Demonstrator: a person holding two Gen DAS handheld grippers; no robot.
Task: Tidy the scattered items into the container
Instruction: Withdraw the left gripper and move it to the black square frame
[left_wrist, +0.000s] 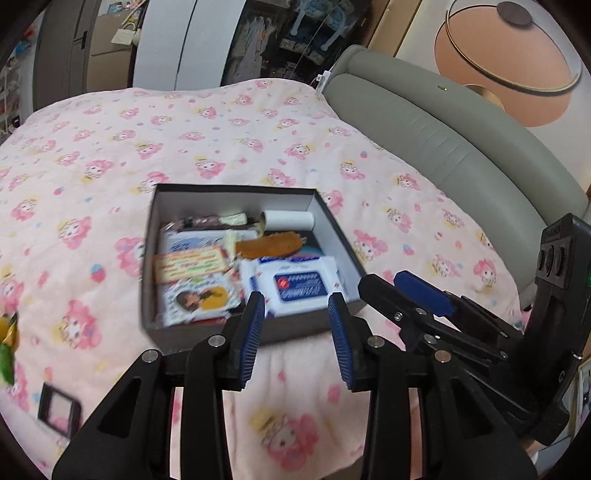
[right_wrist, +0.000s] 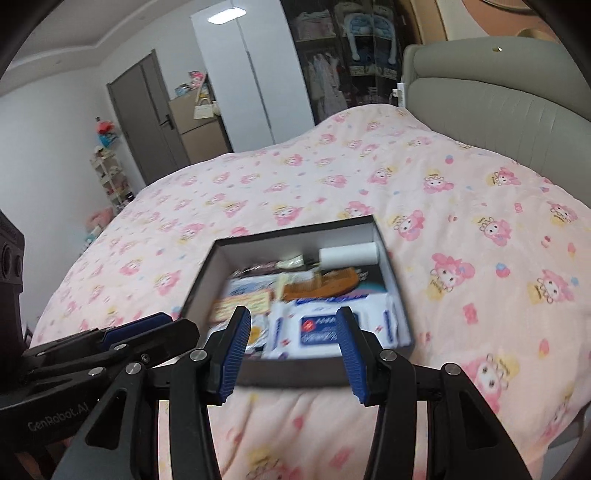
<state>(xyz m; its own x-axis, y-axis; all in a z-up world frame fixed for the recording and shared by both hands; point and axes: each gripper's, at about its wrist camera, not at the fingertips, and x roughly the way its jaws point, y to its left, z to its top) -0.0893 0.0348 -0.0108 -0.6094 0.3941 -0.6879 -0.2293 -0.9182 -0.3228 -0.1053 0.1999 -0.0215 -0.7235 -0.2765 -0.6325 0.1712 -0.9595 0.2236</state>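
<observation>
**poster1:** On the bed (left_wrist: 221, 140), dead ahead of both cameras, sits the box (left_wrist: 334, 236), and it looks pretty full already. The left gripper (left_wrist: 297, 325) hovers over the near edge with its fingers spread wide and nothing between them. Same for the right gripper (right_wrist: 293, 349): wide apart, empty, just short of the box's near wall (right_wrist: 295, 373). The two are close side by side, neither clearly nearer the box.

**poster2:** What's inside? It's a bit blurry for me.

**poster1:** From the left view: a pack of wet wipes (left_wrist: 295, 284) at the near right, an orange comb (left_wrist: 271, 243) behind it lying roughly left to right, a white paper roll (left_wrist: 288, 220) along the far wall, also sideways. On the left side, some flat printed packets (left_wrist: 190, 267) stacked up. There's smaller stuff in the far left corner that can't be made out.

**poster2:** So is anything left outside?

**poster1:** That's what the next move hangs on. At the far left edge of the left view there's a yellow-green thing (left_wrist: 7, 347) on the bedspread, mostly cut off, and a small dark frame (left_wrist: 59, 411) lower left, near that gripper's base. Both lie left of and behind the box, so the left hand is probably the one to go for them. It would have to swing left and back, away from the box. The right view shows no loose items on its side.
</observation>
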